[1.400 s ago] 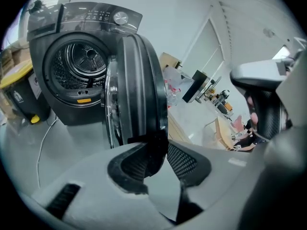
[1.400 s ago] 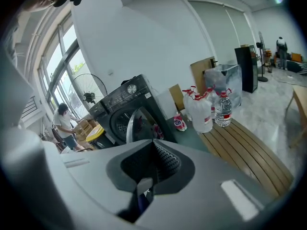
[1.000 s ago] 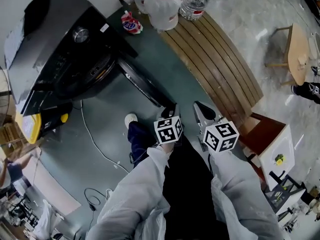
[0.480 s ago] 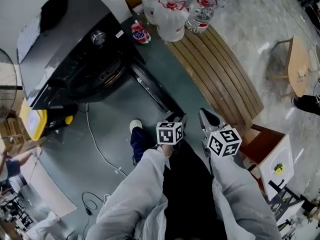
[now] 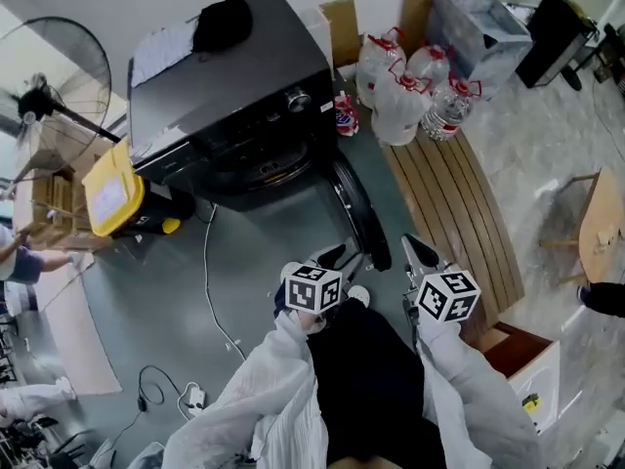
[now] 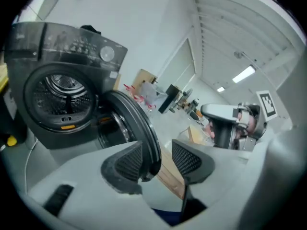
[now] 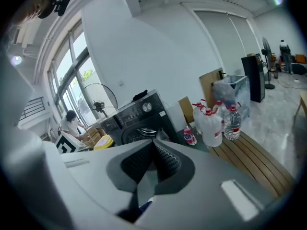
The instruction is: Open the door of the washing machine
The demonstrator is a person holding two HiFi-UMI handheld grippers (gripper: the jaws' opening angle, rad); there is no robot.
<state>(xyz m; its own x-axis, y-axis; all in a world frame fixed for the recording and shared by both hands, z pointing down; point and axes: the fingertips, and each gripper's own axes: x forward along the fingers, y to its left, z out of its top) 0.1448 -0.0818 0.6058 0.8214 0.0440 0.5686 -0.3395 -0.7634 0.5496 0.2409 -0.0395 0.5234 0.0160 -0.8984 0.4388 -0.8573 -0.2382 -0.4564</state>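
Washer [image 5: 229, 86] door [image 5: 361, 213] is open, swung well out from the drum [image 6: 60, 97]. In the head view it stands edge-on, running from the hinge at the washer's front right corner down towards the grippers.

Left gripper [image 5: 337, 255]: jaws well apart and holding nothing. In its own view the door rim [image 6: 144, 128] lines up in the gap between the pads [image 6: 129, 162]. Neither pad presses on it. The wide-angle view probably makes the rim look closer than it is; I can't tell for sure.

Right gripper [image 5: 415, 250]: jaws closed tip to tip, nothing between them, just right of the door's free edge.

Room for moving:
- Left of the door, open floor [image 5: 254, 252] in front of the drum, crossed by a white cable [image 5: 208, 272].
- Right of the door, the slat platform [image 5: 459, 213] edge is near.
- Bottles [image 5: 405, 91] sit at the platform's far end, beside the washer.
- A yellow-lidded bin [image 5: 112, 195] touches the washer's left front corner.
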